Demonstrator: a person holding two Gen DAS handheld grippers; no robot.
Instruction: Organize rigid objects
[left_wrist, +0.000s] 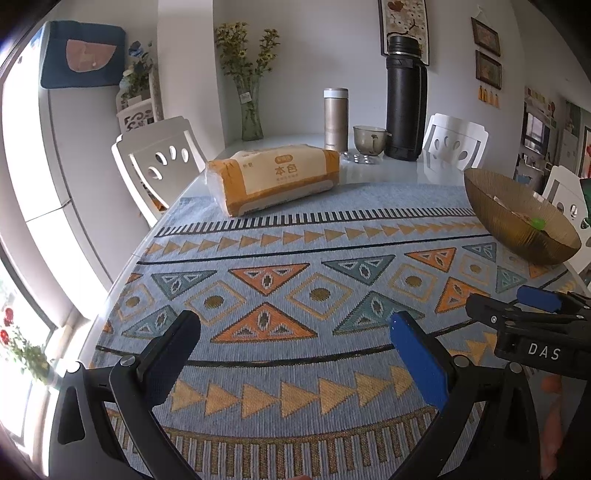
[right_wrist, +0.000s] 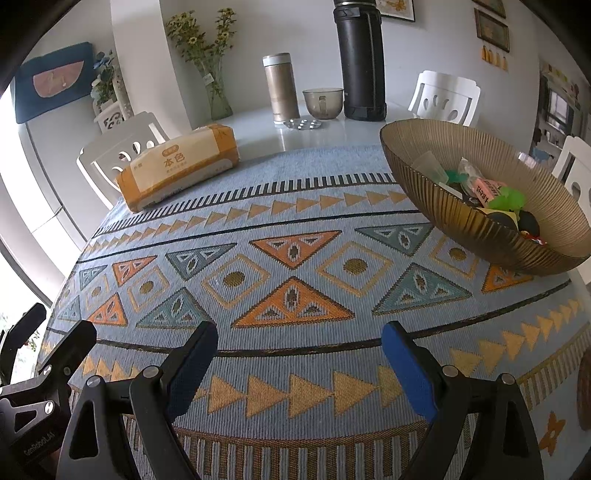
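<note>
While both claws hang low over the patterned cloth (right_wrist: 295, 229), neither of them grasps anything. The left claw (left_wrist: 295, 347) has its two fingers spread wide, and only the bare cloth shows between them. The right claw (right_wrist: 299, 354) is spread wide in the same way, also with nothing between its fingers. In the left wrist view the right claw comes in from the right edge, just beside the left one; in the right wrist view the left claw shows at the lower left corner.

On the right side of the cloth stands a brown ribbed bowl (right_wrist: 461, 221), with its rim well above the cloth. Small things lie together inside it: a clear plastic cup (right_wrist: 428, 164), a pink packet (right_wrist: 487, 190), a bright green piece (right_wrist: 511, 201) and some dark round pieces (right_wrist: 528, 221). I cannot tell exactly what each of them is.

At the far left edge of the cloth lies a pack of tissues (left_wrist: 273, 177) in orange and cream wrapping, partly on the cloth and partly on the white tabletop (left_wrist: 399, 170). Behind it, near the wall, stand a slim metal flask (left_wrist: 335, 118), a small glass cup (left_wrist: 369, 139) and a tall black thermos (left_wrist: 405, 99), close together in a row. A blister of pills (left_wrist: 359, 158) lies just in front of the flask and the cup. A vase with yellow flowers (left_wrist: 252, 92) stands further left, and white chairs (left_wrist: 159, 162) surround the tabletop.
</note>
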